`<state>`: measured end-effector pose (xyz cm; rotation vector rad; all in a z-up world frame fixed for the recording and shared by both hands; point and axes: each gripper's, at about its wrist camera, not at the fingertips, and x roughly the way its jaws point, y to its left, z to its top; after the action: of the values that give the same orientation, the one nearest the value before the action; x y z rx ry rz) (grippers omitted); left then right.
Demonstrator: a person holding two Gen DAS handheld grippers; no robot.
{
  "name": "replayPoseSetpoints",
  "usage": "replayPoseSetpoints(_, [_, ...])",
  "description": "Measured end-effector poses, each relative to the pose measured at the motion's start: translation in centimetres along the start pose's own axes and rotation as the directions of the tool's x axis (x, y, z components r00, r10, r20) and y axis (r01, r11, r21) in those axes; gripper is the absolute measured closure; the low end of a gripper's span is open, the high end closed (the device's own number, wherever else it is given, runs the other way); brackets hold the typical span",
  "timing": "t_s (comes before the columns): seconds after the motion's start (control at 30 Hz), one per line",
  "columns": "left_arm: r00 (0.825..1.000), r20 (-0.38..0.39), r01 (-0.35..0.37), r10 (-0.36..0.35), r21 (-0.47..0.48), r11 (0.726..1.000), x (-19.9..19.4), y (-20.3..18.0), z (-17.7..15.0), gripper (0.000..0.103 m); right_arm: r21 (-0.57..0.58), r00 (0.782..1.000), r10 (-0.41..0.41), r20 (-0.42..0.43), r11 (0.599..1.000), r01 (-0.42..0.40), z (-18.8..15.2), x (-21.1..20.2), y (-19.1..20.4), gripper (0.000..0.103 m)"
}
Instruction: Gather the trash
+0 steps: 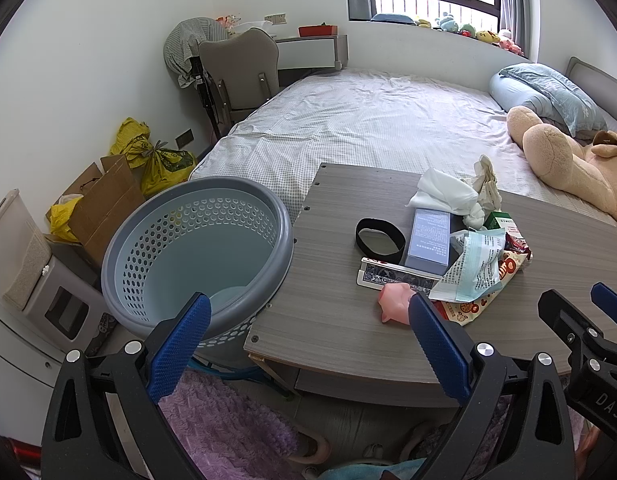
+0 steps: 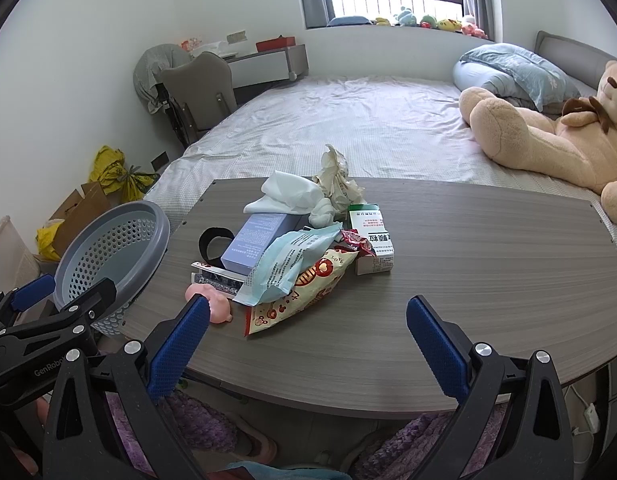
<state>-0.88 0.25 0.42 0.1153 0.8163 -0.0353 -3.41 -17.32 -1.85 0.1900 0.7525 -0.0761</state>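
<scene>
Trash pile on table, basket left.

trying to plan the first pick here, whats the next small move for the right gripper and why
Probably ease the right gripper forward and down onto the snack wrapper, the nearest piece of the trash pile. Both sets of jaws stand open and hold nothing, and the basket waits empty off the table's left edge.

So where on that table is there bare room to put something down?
The table's right half is bare, from the green-and-white box out to the edge by the teddy bear. The near strip in front of the snack bag is bare too. The left-centre is crowded: tissues, blue box, black band, pink toy.
</scene>
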Motion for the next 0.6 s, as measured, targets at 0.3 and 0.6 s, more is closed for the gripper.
replayPoseSetpoints(0.3, [1.0, -0.001, 0.001, -0.001, -0.001, 1.0, -0.1, 0.0, 0.0, 0.008, 0.001, 1.0, 0.001, -0.002, 1.0, -0.001, 0.0, 0.0, 0.0, 0.006])
replayPoseSetpoints(0.6, [1.0, -0.02, 0.007, -0.007, -0.004, 1.0, 0.5, 0.0, -0.3, 0.008, 0.019, 0.999, 0.008, -0.037, 1.0, -0.008, -0.4, 1.1, -0.6, 0.006])
